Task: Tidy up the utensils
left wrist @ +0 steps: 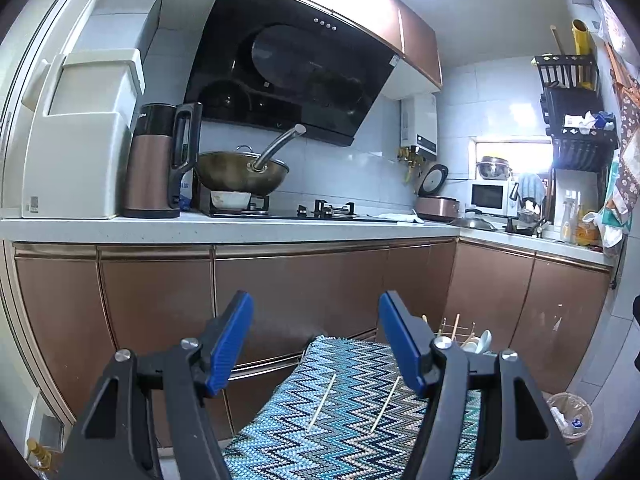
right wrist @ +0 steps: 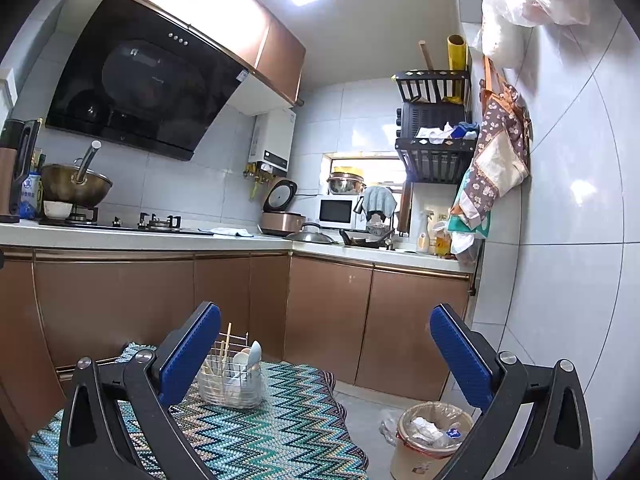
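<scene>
Two pale chopsticks (left wrist: 322, 404) (left wrist: 385, 405) lie apart on a zigzag-patterned cloth (left wrist: 344, 432), below and between the blue pads of my left gripper (left wrist: 316, 312), which stands open and holds nothing. A clear utensil holder with a wire frame (right wrist: 232, 380) stands on the same cloth (right wrist: 288, 432), with chopsticks and white spoons upright in it; in the left wrist view the holder (left wrist: 468, 340) peeks out behind the right finger. My right gripper (right wrist: 325, 326) is open and empty, with the holder just right of its left finger (right wrist: 188, 356).
Copper-coloured cabinets (left wrist: 280, 300) run under an L-shaped white counter (left wrist: 224, 228) with a stove, wok (left wrist: 242, 172) and kettle. A lined waste bin (right wrist: 432, 440) stands on the floor to the right of the cloth. A tiled wall (right wrist: 568, 240) closes the right side.
</scene>
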Demonstrator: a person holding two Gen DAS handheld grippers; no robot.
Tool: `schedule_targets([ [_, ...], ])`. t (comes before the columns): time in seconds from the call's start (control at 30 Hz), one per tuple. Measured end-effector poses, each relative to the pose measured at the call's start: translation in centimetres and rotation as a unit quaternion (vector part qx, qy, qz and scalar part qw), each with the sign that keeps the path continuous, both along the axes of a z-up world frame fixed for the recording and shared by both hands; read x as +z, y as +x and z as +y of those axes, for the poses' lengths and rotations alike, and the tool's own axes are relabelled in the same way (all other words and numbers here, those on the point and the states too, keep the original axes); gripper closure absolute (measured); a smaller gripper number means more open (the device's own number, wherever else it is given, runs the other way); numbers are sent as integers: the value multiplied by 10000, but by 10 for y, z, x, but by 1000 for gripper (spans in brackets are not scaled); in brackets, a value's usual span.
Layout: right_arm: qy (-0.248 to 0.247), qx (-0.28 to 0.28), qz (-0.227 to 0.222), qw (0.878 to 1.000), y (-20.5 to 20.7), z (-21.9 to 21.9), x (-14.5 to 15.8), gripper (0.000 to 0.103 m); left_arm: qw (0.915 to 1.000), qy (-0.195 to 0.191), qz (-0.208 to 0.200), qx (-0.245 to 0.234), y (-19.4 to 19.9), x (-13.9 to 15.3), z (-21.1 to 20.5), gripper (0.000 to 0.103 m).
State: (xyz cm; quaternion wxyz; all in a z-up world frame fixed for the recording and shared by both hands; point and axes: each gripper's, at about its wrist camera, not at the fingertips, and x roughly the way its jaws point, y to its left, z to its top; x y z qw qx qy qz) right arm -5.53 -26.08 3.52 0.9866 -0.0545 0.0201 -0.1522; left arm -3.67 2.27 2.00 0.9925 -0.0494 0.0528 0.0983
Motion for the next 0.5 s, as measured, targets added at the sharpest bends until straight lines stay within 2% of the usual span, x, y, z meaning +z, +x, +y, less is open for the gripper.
schedule_targets([
  [0.5,17,-18,79,10000,5,-3,-2,0,9997,112,-94,171,-1,-1,-4,39],
])
